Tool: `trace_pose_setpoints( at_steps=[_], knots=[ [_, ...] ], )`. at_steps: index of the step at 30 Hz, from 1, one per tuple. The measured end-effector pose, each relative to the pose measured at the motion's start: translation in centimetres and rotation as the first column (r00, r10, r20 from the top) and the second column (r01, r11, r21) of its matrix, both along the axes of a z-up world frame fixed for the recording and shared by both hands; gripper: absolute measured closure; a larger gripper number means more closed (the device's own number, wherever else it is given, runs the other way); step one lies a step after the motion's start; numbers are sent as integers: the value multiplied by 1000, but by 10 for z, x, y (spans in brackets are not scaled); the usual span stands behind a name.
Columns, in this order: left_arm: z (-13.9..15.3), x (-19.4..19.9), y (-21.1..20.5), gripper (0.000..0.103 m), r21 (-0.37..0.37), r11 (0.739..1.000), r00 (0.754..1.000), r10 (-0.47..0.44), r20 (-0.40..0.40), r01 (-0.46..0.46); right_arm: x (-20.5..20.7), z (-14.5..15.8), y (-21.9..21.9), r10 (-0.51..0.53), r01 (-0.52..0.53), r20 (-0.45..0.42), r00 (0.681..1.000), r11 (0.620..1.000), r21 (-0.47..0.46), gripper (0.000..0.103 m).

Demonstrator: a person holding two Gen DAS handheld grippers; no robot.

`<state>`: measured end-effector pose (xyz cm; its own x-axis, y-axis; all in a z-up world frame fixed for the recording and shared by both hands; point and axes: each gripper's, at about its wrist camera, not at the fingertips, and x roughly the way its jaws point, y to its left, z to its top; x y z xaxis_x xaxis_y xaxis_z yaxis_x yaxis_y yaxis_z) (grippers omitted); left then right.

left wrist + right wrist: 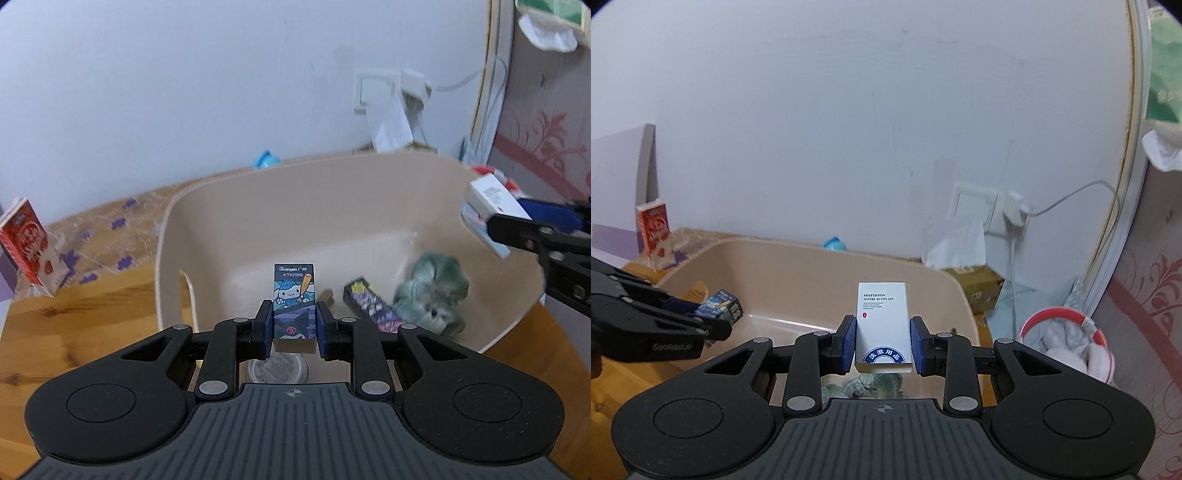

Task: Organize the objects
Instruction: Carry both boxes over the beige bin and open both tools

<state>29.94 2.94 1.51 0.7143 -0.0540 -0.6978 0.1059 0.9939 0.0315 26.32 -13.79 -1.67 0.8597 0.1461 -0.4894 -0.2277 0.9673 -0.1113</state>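
Left wrist view: my left gripper (294, 319) is pinching the cartoon-print box (294, 299), long axis pointing ahead into the beige bin (258, 206), above its near rim. A dark patterned box (373, 304) and grey-green plush (432, 291) already lie on the bin floor to the right.

Right wrist view: my right gripper (882, 343) clamps the white hotel-supplies box (882, 325), long axis forward, also over the bin's near edge. I judge both hands equally placed to drop; release is next.
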Motion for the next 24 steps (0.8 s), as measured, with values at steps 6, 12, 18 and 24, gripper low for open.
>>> trace_pose_setpoints(
  at_steps=[6,12,18,24],
  knots=[
    [-2,1,-3,73,-4,1000,1000,9,-10,-9,12,-18,9,2,-3,-47,999,1000,-20,61],
    [19,-26,-6,33,25,999,997,22,74,-24,-15,-1,12,-2,3,19,1000,1000,-24,32],
    [34,-63,-4,23,23,999,993,32,118,-35,-47,13,6,1,-1,49,999,1000,-12,5],
    [34,-95,-4,18,32,999,992,38,120,-42,-72,6,-2,-3,3,24,1000,1000,-12,0]
  ],
)
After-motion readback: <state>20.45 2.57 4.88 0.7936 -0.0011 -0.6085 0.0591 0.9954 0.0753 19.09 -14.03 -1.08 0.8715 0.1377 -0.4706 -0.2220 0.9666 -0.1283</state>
